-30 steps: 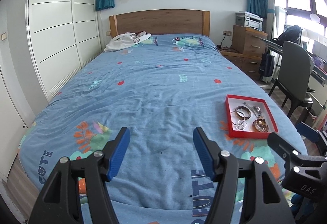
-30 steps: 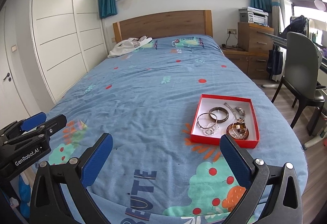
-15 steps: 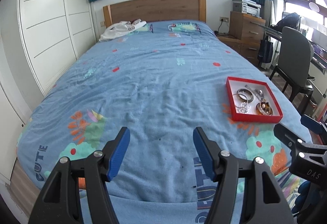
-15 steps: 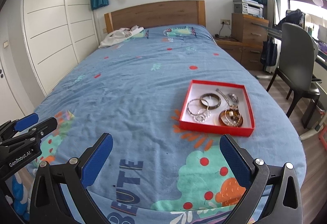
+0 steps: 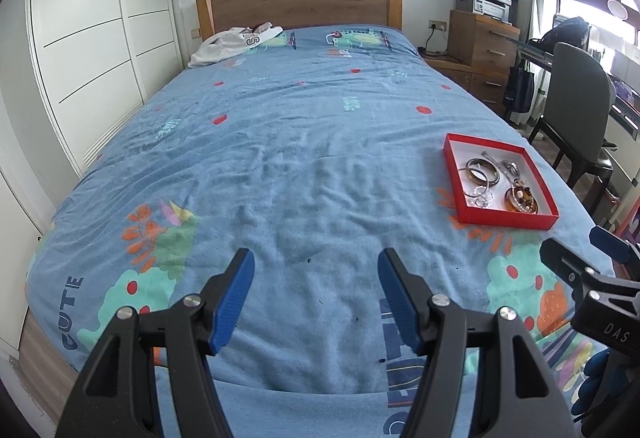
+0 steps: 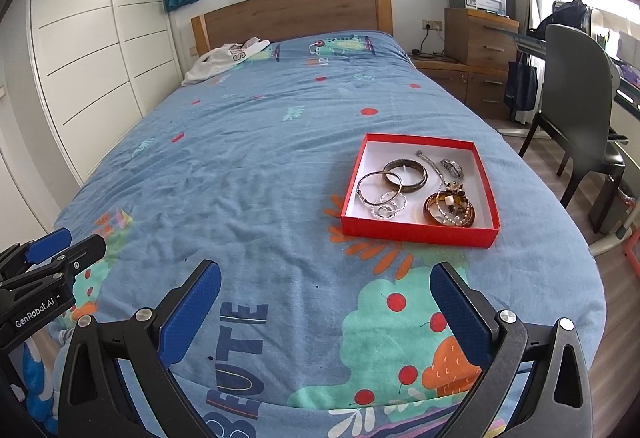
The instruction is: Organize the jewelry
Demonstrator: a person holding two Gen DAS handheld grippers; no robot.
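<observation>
Both of my claws hang spread and hold nothing above the foot of the bed: my left claw point(image 5: 316, 294) over plain blue cover, my right claw point(image 6: 326, 308) wider apart over the printed tree and letters. Under them the bed point(image 6: 260, 142) fills most of the view, its blue patterned cover rumpled, with a wooden headboard point(image 6: 296, 12) at the far end and a white garment point(image 6: 224, 56) lying near it. On the bed's right side, ahead of my right claw, sits a shallow red tray point(image 6: 416, 232) with a white floor. Inside it lie the jewelry pieces: a dark bangle point(image 6: 405, 169), a thin silver hoop point(image 6: 378, 188) overlapping it, an amber bangle point(image 6: 450, 212) with beads across it, and a chain point(image 6: 430, 162).
</observation>
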